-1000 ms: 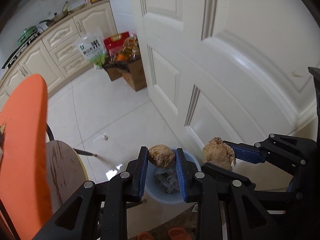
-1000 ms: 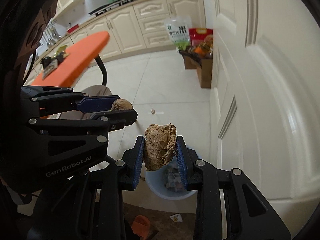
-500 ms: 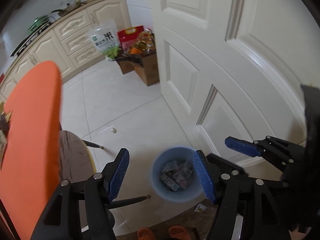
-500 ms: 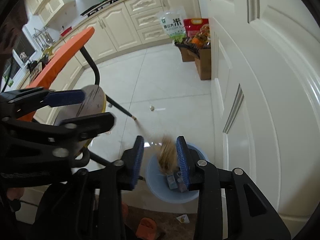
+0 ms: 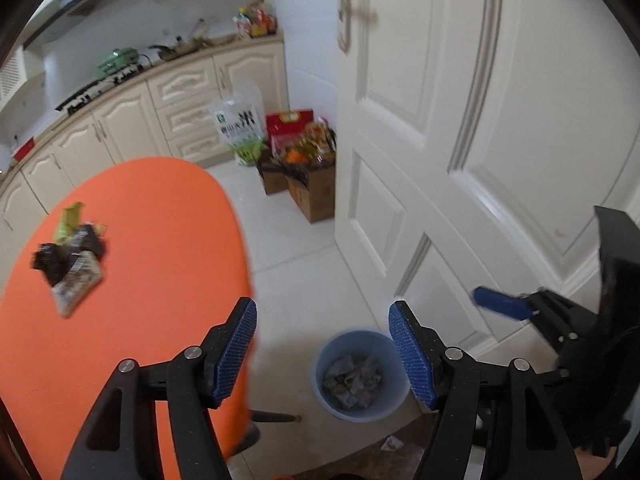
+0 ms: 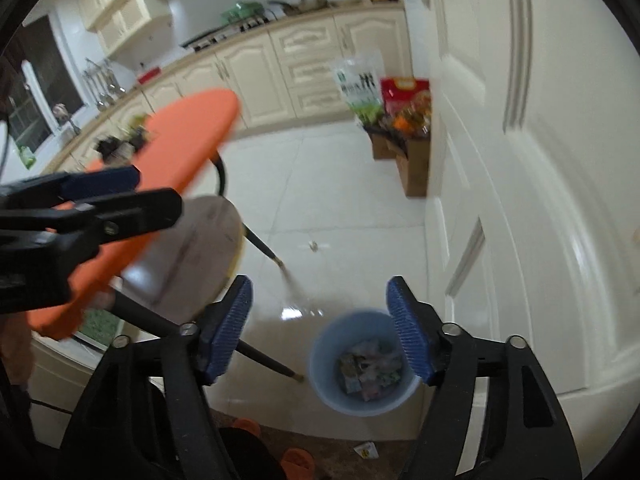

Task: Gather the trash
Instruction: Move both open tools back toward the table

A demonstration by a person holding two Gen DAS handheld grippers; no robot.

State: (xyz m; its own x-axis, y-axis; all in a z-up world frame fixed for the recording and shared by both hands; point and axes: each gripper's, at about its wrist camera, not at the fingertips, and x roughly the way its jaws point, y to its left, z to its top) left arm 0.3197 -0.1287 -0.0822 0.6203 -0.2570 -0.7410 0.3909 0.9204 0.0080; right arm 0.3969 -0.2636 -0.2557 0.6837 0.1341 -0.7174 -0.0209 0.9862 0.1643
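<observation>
Kitchen, white glossy tiled floor, cream cabinets along the far wall under a worktop with a green pot and bottles. Orange oval counter, left of centre, carrying a small heap of wrappers toward its far left part: dark, green and printed pieces, touching one another. Below the counter's edge, a round wooden stool seat on dark legs. White panelled door fills the right side. Against its far edge, cardboard boxes of packaged food, with a clear rice bag and a red carton just behind. Blue trash bin on the floor near the door's base, holding crumpled wrappers and packets; one scrap lies on the floor just in front of it. Left claw: jaws opening, standing wide, nothing between the blue pads, bin seen below them. Right claw: jaws opening, wide, empty, likewise above the bin. An orange slipper shows at the near edge.
</observation>
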